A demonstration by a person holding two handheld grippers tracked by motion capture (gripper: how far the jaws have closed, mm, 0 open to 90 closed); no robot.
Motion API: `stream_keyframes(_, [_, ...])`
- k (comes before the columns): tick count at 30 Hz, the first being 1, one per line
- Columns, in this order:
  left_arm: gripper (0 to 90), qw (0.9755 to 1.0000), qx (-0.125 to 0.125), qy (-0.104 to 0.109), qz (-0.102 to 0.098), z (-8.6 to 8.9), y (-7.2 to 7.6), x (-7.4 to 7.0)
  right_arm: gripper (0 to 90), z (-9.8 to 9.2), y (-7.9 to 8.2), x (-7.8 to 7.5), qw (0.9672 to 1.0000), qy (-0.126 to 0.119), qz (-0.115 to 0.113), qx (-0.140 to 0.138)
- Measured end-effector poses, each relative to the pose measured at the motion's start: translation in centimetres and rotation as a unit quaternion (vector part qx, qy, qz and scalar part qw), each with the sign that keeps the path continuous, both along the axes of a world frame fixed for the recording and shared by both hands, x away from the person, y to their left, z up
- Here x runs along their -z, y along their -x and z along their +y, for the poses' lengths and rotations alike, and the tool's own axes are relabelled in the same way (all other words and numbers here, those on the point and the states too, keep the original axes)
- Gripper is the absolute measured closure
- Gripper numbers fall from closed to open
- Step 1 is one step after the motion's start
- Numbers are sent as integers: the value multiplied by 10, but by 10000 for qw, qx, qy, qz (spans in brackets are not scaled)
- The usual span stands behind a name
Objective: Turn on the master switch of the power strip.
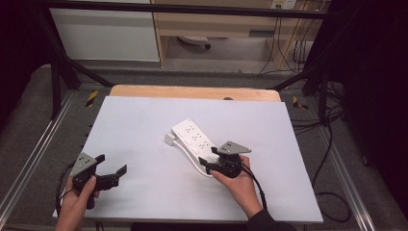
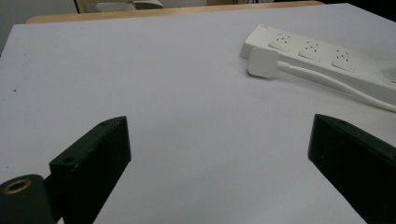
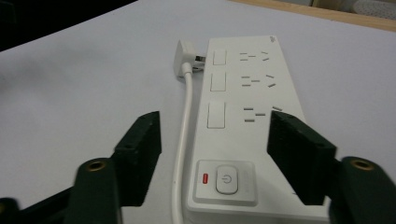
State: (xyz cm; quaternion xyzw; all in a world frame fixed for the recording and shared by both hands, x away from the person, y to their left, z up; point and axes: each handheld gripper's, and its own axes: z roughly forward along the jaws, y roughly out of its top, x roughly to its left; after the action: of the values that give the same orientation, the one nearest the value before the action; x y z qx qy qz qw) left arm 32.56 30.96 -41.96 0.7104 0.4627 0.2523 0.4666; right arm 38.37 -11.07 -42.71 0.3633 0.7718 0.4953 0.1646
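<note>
The white power strip is seen near the table's centre, its long axis running from about 11 to 5 o'clock, with its near end lying between the open jaws of the right gripper; the pads are not pressed on it. Its smooth, hard plastic casing is flat and oblong. The left gripper is held open, well apart at 8 o'clock

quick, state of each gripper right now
left gripper: open, nothing between its jaws, over bare table.
right gripper: open, jaws either side of the power strip and its cable, not pressing on them.
</note>
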Motion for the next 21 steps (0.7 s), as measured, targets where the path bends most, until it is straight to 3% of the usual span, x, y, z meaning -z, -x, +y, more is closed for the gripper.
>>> stream_keyframes(9, [57,10000,2,-4,-6,0,0,0,54,-2,2,-11,9999,-78,39,73])
stream_keyframes(21, [57,10000,9,10,-1,0,0,0,47,-25,6,-26,9991,-72,-279,311])
